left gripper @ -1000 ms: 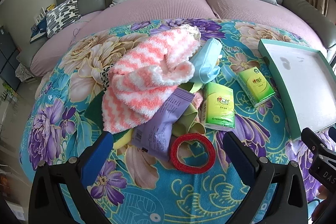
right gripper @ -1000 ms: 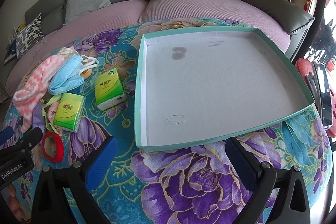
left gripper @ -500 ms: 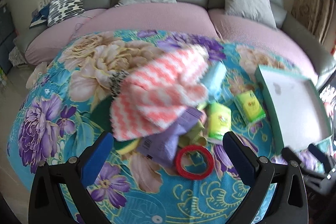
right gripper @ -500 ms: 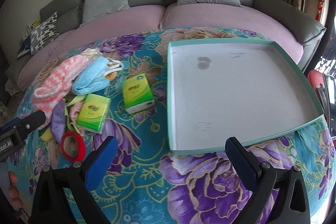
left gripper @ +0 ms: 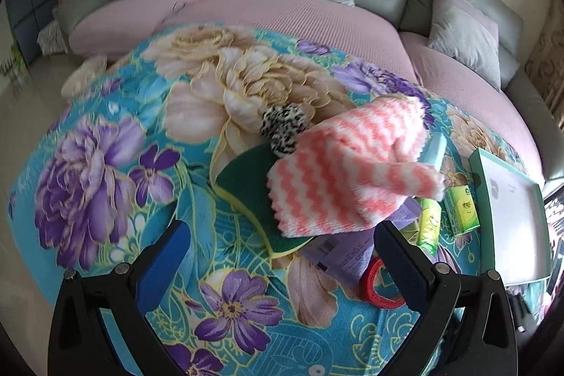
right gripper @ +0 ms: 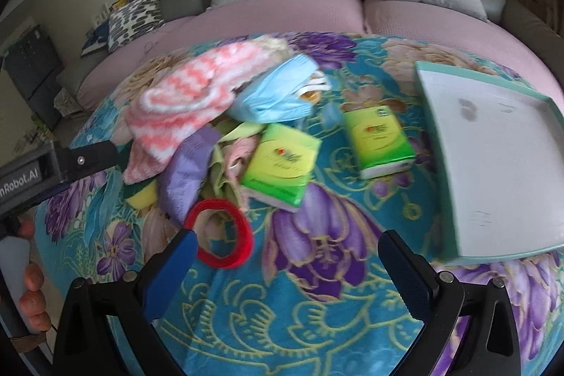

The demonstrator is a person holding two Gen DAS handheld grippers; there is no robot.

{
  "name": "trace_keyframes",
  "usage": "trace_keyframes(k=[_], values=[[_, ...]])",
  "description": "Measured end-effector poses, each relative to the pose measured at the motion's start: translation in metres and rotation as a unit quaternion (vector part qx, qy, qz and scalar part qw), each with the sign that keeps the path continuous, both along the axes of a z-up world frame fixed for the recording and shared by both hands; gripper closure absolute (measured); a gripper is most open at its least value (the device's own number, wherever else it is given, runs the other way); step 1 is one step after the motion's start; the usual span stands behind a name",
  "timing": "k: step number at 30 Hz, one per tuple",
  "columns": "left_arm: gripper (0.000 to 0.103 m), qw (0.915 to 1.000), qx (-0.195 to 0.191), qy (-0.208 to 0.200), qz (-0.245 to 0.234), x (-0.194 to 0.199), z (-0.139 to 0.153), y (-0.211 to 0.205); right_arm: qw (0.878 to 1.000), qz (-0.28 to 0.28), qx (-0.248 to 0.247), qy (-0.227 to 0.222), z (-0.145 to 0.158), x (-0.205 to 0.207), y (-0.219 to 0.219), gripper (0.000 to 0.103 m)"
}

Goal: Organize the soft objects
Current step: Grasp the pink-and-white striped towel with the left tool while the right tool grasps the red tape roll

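We log the left gripper (left gripper: pixel 282 256) with jaws spread wide and nothing between them, above the floral blanket (left gripper: pixel 105 164); the pink-and-white striped cloth (left gripper: pixel 349 175) lies at 1 o'clock from it, draped over a green sponge (left gripper: pixel 243 178). The right gripper (right gripper: pixel 285 266) is likewise released and empty, red ring (right gripper: pixel 220 231) by its left finger, two green tissue packs (right gripper: pixel 282 161) at 12 o'clock, teal tray (right gripper: pixel 493 143) at 2 o'clock.

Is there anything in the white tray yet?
No, the white tray holds nothing but faint marks on its floor; both green tissue packs lie outside it on the blanket.
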State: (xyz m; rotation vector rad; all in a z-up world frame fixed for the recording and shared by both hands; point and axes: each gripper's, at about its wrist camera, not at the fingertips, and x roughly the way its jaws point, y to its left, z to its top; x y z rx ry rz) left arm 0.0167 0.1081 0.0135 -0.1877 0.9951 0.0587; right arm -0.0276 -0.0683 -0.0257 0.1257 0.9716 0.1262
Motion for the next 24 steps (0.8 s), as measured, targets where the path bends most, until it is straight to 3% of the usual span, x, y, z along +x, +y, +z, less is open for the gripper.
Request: trace_keyframes(k=[7,15,24], values=[[0.0,0.9995,-0.011,0.024,0.017,0.002,-0.016,0.011,0.999,0.036,-0.003,0.021,-0.016,0.011,0.031,0.0],[0.0,0.9997,-0.017,0.017,-0.011,0.002,-0.014,-0.001,0.998,0.046,-0.012,0.034,-0.028,0.017,0.046,0.001],[0.0,0.9998,-0.007,0.012,-0.017,0.003,-0.013,-0.008,0.999,0.036,-0.018,0.035,-0.032,0.021,0.042,0.019]])
